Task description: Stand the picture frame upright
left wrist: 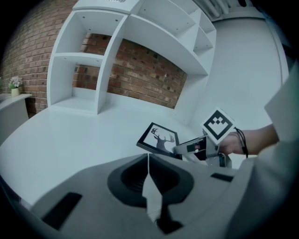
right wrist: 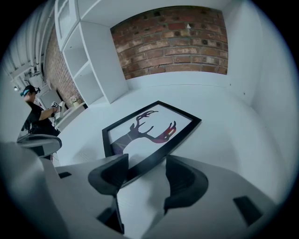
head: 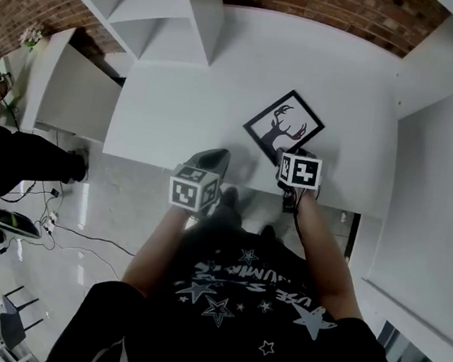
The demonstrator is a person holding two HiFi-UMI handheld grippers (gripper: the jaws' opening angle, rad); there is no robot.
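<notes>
The right gripper point(right wrist: 145, 164) has its jaws spread wide. The near edge of the black-framed picture of a dark deer silhouette on white point(right wrist: 150, 125) reaches between them, but the pads do not squeeze it. The picture frame rests face up on the white table point(head: 179, 97), a corner pointing toward the person; whether it lies fully flat I cannot tell. In the head view the frame point(head: 284, 126) sits at about eleven o'clock from the right gripper point(head: 288, 161).

The left gripper point(left wrist: 148, 159) has its jaws pressed together with nothing between them. In the head view it point(head: 211, 163) hangs over the table's near edge, at about eight o'clock from the frame and apart from it.

A white open shelf unit point(left wrist: 117, 46) stands at the table's ten o'clock, and a red brick wall point(right wrist: 173, 42) runs behind at twelve.
</notes>
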